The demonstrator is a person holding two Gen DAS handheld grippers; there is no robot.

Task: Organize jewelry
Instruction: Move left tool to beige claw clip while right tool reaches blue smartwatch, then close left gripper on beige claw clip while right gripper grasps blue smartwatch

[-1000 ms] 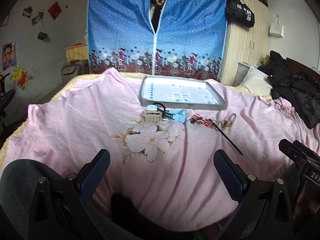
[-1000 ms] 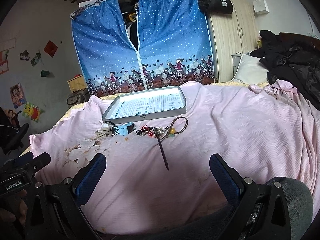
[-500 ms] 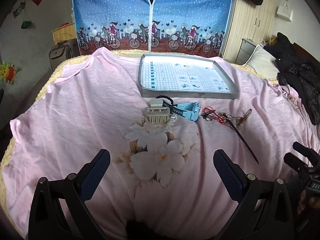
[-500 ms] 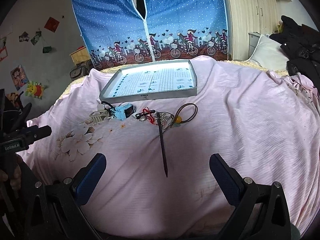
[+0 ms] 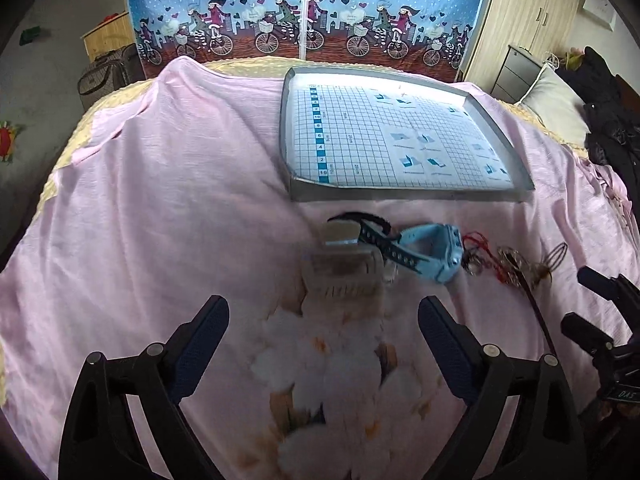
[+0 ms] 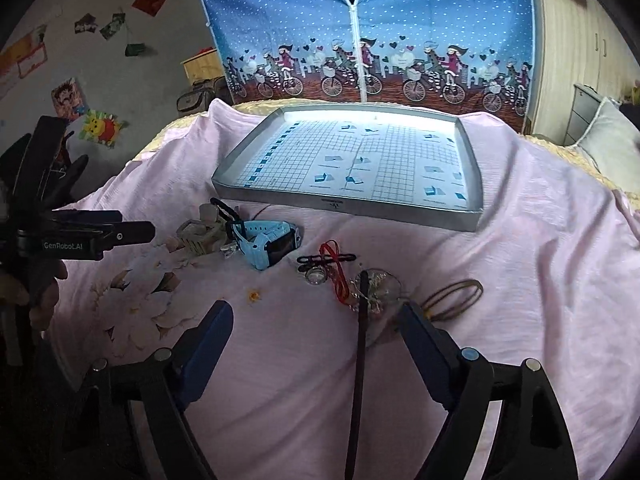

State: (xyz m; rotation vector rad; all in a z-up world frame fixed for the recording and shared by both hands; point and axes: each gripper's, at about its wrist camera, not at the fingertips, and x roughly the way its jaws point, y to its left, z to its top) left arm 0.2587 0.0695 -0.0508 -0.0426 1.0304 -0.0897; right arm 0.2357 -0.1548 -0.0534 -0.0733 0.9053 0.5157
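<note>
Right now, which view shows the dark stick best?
The right wrist view: the stick runs nearly full length between the open right tongs, its tip in the tangled jewelry. The left wrist view catches only a blurred part near the edge.

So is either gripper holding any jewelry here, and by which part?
Nothing is held. The left gripper and right gripper are both open above the pink bedspread.

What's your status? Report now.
Left gripper open, short of cream hair clip. Right gripper open, straddling dark hair stick. Tray holds no jewelry. Nothing blocking.
</note>
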